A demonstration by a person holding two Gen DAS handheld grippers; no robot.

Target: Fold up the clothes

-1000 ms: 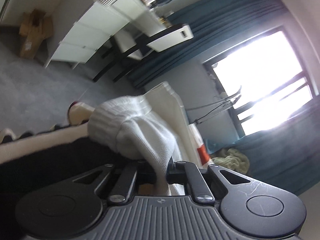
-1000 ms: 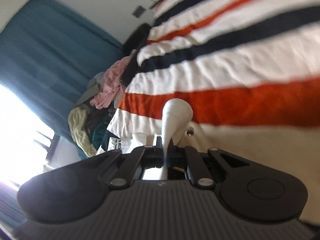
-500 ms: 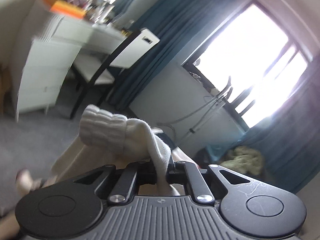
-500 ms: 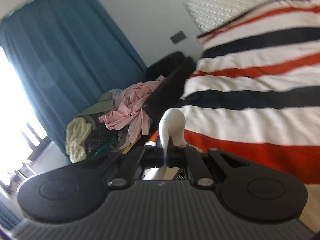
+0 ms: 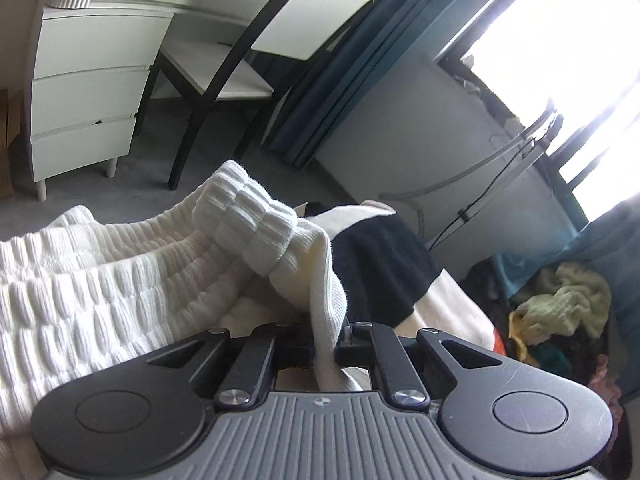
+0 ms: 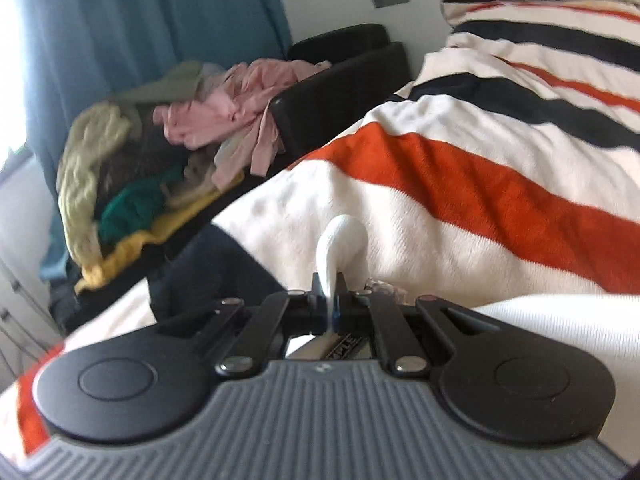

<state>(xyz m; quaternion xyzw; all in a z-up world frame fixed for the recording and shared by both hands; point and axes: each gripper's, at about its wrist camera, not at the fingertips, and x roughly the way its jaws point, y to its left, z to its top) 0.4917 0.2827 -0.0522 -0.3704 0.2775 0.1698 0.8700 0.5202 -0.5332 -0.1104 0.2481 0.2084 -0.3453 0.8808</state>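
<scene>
My left gripper (image 5: 326, 344) is shut on a white ribbed knit garment (image 5: 120, 296). Its thick folded cuff (image 5: 256, 224) bunches just ahead of the jaws, and the rest spreads away to the left. My right gripper (image 6: 330, 300) is shut on a thin fold of the same white fabric (image 6: 344, 240), which sticks up in a small loop ahead of the jaws. More of the white garment (image 6: 560, 320) lies at the lower right over the striped bed cover (image 6: 460, 184).
A pile of mixed clothes (image 6: 168, 152) lies on a dark chair beside the bed; it also shows in the left wrist view (image 5: 560, 312). A white drawer unit (image 5: 88, 88), a black-framed chair (image 5: 224, 72), blue curtains (image 5: 344, 80) and a bright window (image 5: 560, 60) stand ahead.
Both grippers have swung while still holding the garment. The left view turned towards the drawers and floor, with the knit now spread out left. The right view dropped lower towards the bed.
</scene>
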